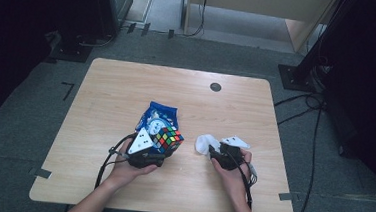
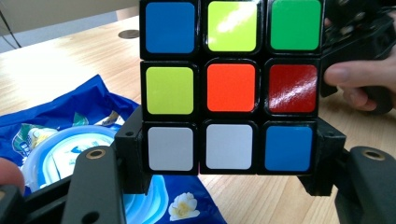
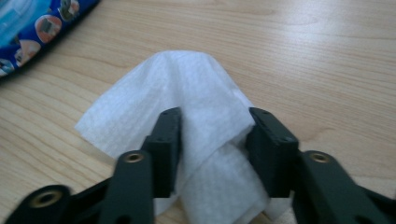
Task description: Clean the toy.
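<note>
A scrambled Rubik's cube (image 1: 168,138) (image 2: 231,86) is held just above the table, beside a blue wet-wipe packet (image 1: 158,115) (image 2: 70,116). My left gripper (image 1: 165,150) (image 2: 230,161) is shut on the cube, one black jaw pressed to each side of its bottom row. A crumpled white wipe (image 1: 204,142) (image 3: 187,88) lies on the wood right of the cube. My right gripper (image 1: 212,151) (image 3: 215,144) is shut on the wipe, whose near part bunches up between the jaws while its far part tents into a peak.
The light wooden table (image 1: 127,81) has a round dark grommet (image 1: 216,87) (image 2: 128,34) near its far edge. The packet's corner (image 3: 42,23) lies left of the wipe. The other hand and its gripper (image 2: 355,70) sit just right of the cube. Cables run over the floor at right.
</note>
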Tool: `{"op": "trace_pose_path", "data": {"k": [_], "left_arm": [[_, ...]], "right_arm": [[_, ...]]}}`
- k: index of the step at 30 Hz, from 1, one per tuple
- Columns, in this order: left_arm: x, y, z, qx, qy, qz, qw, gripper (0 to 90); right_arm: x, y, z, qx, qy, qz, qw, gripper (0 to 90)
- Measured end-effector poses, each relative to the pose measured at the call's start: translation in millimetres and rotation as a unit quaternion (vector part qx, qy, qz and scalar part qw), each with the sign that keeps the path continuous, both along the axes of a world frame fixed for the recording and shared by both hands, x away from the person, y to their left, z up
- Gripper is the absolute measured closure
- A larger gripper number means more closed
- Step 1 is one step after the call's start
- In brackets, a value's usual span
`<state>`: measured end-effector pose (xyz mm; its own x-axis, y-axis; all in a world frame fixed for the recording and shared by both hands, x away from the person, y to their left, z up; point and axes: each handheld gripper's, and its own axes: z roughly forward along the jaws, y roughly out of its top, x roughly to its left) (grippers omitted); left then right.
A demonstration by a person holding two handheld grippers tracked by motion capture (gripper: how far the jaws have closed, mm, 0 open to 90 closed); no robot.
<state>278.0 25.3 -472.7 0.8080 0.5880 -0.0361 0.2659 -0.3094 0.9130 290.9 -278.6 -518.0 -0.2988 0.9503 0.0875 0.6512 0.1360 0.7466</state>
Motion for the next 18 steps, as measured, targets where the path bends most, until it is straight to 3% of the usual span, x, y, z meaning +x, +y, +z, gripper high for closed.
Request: {"op": "trace_pose_path", "data": {"k": [2,4,6,8,11,14,17,18], "left_arm": [[-0.1,0.0,0.1,-0.003,0.002,-0.003,1.0000,34.2],[-0.4,-0.3,-0.2,-0.003,0.002,-0.004,1.0000,34.2],[-0.7,-0.9,-0.5,-0.004,0.003,-0.007,1.0000,34.2],[-1.7,-1.9,-1.0,-0.004,0.001,-0.011,0.9999,34.2],[-3.4,-4.5,-2.6,-0.002,0.000,-0.023,0.9997,34.2],[-7.3,-9.2,-4.0,0.001,-0.003,-0.041,0.9992,34.2],[-13.3,-15.2,-3.9,0.006,-0.010,-0.059,0.9982,34.2],[-15.1,-17.3,-4.1,0.009,-0.011,-0.062,0.9980,34.2]], "right_arm": [[0.2,2.7,0.4,-0.020,-0.004,-0.002,0.9998,72.1],[0.7,4.2,1.7,-0.015,0.002,0.009,0.9998,85.3],[-0.6,6.4,4.6,-0.009,-0.004,0.022,0.9997,87.3],[-6.7,10.9,14.8,0.024,-0.030,0.050,0.9980,87.7],[-24.1,24.6,43.6,0.053,-0.098,0.095,0.9892,87.9],[-41.9,38.2,69.0,0.091,-0.146,0.131,0.9763,87.8],[-50.6,49.5,78.0,0.124,-0.157,0.164,0.9660,87.8],[-51.2,51.8,78.2,0.133,-0.154,0.171,0.9640,87.8]]}}
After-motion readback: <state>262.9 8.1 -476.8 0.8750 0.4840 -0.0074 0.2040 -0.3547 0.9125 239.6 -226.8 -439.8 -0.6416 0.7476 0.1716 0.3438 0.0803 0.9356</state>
